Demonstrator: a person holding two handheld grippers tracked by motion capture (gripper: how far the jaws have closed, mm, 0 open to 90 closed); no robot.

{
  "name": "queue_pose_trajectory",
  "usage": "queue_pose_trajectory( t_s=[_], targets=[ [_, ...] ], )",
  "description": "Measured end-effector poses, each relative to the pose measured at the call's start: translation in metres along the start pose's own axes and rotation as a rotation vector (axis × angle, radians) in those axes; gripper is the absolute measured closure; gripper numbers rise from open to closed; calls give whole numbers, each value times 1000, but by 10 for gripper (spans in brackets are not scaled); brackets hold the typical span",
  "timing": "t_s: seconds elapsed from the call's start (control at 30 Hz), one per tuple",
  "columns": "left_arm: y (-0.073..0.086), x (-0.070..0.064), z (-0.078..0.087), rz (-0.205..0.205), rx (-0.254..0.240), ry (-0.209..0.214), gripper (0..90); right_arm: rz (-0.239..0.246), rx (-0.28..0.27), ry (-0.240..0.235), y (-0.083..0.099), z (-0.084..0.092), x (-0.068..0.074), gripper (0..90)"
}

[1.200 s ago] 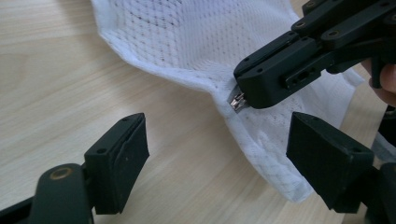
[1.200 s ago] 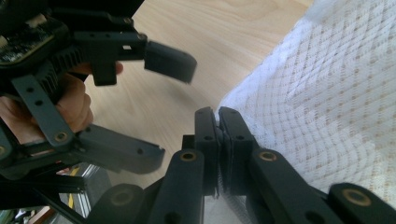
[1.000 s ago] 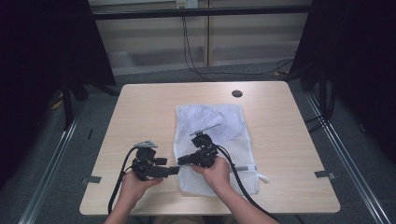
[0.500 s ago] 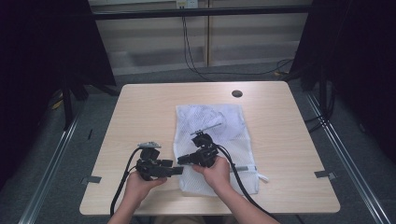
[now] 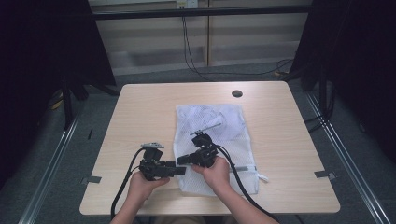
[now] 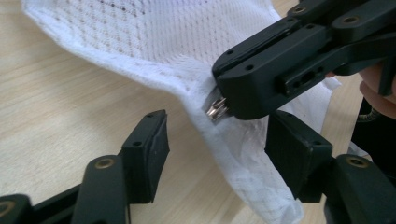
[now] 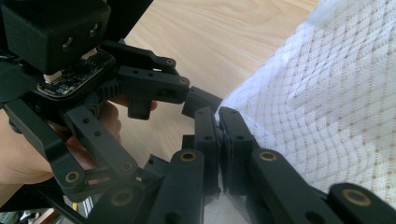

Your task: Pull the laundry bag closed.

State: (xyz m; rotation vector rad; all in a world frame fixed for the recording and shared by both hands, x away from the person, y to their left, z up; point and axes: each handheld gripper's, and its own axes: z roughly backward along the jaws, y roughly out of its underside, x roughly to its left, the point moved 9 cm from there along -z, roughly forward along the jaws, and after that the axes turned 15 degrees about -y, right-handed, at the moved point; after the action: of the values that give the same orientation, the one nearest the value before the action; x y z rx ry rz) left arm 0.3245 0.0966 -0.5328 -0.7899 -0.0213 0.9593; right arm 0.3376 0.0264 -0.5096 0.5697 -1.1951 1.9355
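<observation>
In the high view the wooden surface (image 5: 140, 112) has broad bare stretches to the left of and beyond the white mesh bag (image 5: 233, 135), which lies flat just right of the middle, its near end close to the front edge; a round dark port (image 5: 237, 93) sits near the far edge. Both hands come in at the near edge, the left claw (image 5: 180, 169) and the right claw (image 5: 183, 160) meeting at the bag's left border. In the left gripper view the left claw (image 6: 219, 158) has its jaws apart, though they have just been closing, with a raised fold of the bag's hem between them and not yet pressed; the right claw (image 6: 219, 100) is clamped on that hem beside a small metal zipper pull (image 6: 215, 108). The mesh is fine, pale and soft. In the right gripper view the right claw (image 7: 219, 122) has its jaws together on the bag's edge, the left claw (image 7: 196, 98) just beside it.
</observation>
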Motion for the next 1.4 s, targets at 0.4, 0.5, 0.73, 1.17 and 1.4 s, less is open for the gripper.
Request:
queue_pose_trajectory(
  t_s=[0.4, 0.5, 0.73, 1.17, 1.4],
  targets=[
    [1, -5, -3, 0, -3, 32, 521, -6, -13, -18, -1, 0, 1, 867],
    [1, -5, -4, -5, 0, 30, 557, -5, -13, -18, -1, 0, 1, 867],
    [0, 0, 0, 28, -20, 37, 680, -8, -18, -27, -2, 0, 3, 867],
    [0, 1, 1, 59, -25, 38, 740, -4, -29, -36, -3, 3, 4, 868],
    [1, -4, -4, 43, -13, 31, 651, -9, -26, -41, -2, 0, 4, 868]
  ],
)
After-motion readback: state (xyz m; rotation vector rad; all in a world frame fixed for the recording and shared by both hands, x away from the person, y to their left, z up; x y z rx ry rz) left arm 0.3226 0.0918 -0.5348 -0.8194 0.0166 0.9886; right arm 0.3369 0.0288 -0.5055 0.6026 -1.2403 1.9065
